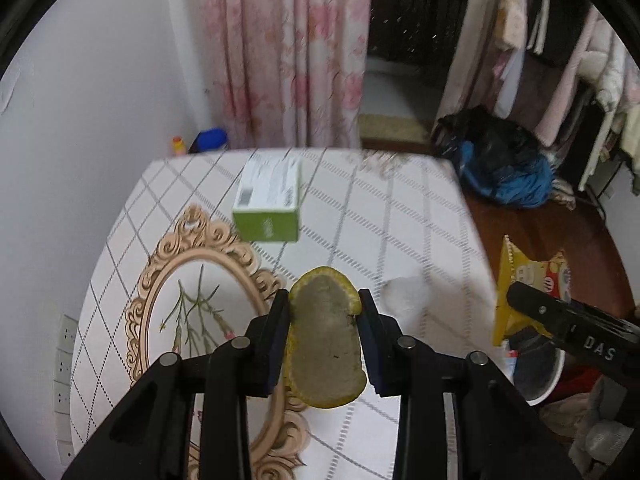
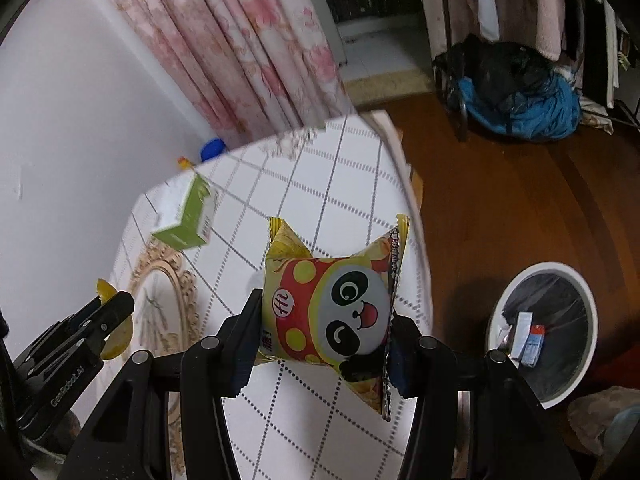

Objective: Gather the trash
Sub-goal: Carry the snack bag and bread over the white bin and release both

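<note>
Two items in hand: left tool [image 1: 324, 306] clamps fruit peel [image 1: 326, 344]; right tool [image 2: 322, 320] clamps snack packet [image 2: 332, 312], both above tabletop [image 2: 304, 184]; green box [image 1: 270, 204] remains near far edge; floor bin [image 2: 544, 328] already holds scraps.

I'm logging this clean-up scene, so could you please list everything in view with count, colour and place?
Fruit peel: one, yellow-green, held above the table.
Snack packet: one, yellow and red with a panda, held above the table.
Box: one, green and white, on the far part of the table.
Table: one, white with a grid pattern.
Bin: one, white with a dark liner, on the wooden floor right of the table.
Curtain: one, pink floral, behind the table.
Left gripper: black, shut on the peel.
Right gripper: black, shut on the packet.
</note>
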Demonstrator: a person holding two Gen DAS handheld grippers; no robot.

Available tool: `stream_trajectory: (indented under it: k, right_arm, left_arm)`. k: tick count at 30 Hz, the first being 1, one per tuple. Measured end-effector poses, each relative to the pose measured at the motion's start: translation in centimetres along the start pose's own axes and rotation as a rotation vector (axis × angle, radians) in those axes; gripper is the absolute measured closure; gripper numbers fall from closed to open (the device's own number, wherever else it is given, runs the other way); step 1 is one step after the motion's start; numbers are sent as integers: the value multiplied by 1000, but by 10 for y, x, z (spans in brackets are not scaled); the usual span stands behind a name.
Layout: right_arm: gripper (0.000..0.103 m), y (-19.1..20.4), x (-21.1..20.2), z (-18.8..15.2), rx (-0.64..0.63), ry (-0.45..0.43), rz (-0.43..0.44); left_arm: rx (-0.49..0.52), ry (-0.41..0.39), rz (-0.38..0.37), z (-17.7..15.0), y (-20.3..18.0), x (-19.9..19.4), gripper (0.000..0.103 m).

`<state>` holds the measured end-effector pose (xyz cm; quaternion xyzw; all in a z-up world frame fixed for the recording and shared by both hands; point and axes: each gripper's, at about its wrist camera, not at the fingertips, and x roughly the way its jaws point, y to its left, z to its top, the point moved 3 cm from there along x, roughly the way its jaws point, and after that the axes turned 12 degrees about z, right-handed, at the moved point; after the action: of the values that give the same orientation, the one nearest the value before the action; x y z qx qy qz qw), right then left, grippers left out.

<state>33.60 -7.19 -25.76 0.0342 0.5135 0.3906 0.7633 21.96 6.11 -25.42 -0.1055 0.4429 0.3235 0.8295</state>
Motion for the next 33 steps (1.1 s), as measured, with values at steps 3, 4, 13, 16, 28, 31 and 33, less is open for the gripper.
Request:
stream_trajectory:
  k: [3, 4, 13, 16, 28, 31, 33]
  right_arm:
    - [48, -6, -34, 5, 7, -46, 10]
    - [48, -9, -43, 6, 10, -58, 11]
    - [48, -94, -140, 2, 101, -163, -66]
    - [48, -145, -159, -9, 168, -168, -118]
    - [48, -328, -125, -65, 435, -19, -219]
    - [48, -357, -106, -74, 473, 26, -230]
    - [48, -371, -95, -77, 494, 46, -231]
  left_arm:
    - [10, -39, -39, 9, -17, -26, 73]
    - [18, -51, -52, 12, -23, -34, 74]
    - [122, -108, -217, 27, -133, -84, 74]
    - [157, -76, -276, 22, -181, -81, 74]
    - [326, 202, -374, -23, -335, -2, 73]
    - [371, 249, -371, -33, -361, 17, 73]
    - [390, 268, -373, -39, -371, 22, 72]
